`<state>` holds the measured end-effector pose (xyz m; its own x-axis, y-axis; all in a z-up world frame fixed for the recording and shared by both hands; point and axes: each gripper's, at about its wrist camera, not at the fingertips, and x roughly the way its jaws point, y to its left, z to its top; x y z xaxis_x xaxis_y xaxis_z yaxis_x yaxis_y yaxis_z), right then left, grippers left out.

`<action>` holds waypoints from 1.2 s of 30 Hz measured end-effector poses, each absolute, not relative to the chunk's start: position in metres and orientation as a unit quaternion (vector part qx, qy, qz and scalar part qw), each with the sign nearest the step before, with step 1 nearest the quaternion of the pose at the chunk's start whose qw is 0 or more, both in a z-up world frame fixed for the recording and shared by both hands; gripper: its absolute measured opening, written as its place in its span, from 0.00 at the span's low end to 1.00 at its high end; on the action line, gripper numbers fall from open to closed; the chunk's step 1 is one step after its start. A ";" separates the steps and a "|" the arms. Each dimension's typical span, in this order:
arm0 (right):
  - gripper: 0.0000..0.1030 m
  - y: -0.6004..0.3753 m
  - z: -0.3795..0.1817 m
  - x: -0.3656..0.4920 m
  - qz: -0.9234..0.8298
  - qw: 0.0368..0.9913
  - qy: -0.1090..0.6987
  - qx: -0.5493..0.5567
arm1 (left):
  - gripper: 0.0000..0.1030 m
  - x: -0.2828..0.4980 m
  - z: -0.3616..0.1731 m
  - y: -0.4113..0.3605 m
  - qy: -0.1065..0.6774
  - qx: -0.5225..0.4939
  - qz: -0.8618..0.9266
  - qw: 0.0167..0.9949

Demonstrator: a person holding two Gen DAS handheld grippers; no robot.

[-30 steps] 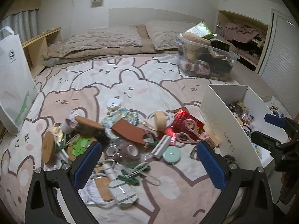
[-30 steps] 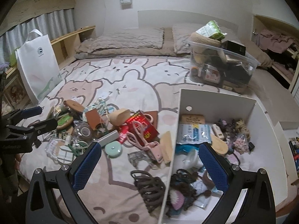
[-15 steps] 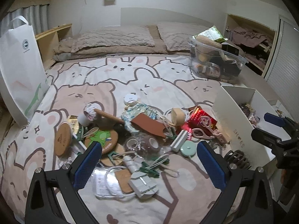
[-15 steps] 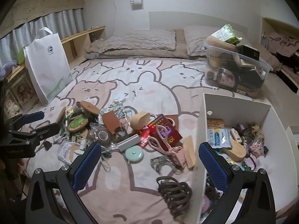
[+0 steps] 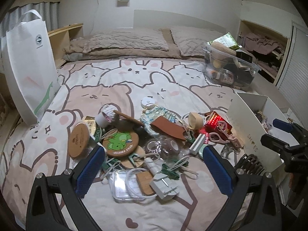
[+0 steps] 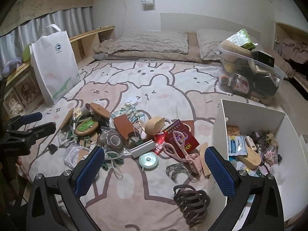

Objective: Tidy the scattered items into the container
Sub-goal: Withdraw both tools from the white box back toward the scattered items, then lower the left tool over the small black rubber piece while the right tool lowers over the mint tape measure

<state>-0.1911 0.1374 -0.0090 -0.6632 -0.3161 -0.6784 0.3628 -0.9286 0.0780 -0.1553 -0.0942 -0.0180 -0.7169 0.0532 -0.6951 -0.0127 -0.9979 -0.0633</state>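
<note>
Ridged brown claw clip (image 6: 191, 202), white box (image 6: 250, 109)

Both views are lit dimly and evenly by soft indoor light from above; no lamp is seen. Colours are muted and slightly warm. Strong fisheye bending is seen: the wall and the bedspread (image 5: 134, 77) curve outward, and each frame's corners are cut off by a black circular rim. Shadows are faint and soft beneath the clutter ahead of the tongs. A small red glow is cast around a red box (image 5: 215, 119), ahead and right of the left gripper (image 5: 153, 168). Focus is fairly sharp throughout, with mild grain.
</note>
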 end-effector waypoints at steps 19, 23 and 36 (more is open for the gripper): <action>1.00 0.137 -0.016 -0.191 -0.910 0.185 0.037 0.369 | 0.99 -0.146 -0.042 -0.160 -0.032 -0.390 0.920 -0.029; 1.00 0.135 -0.022 -0.192 -0.908 0.184 0.047 0.374 | 0.99 -0.147 -0.059 -0.181 -0.039 -0.406 0.912 -0.043; 1.00 0.114 -0.052 -0.198 -0.893 0.193 0.112 0.392 | 0.99 -0.150 -0.111 -0.227 -0.043 -0.461 0.883 -0.077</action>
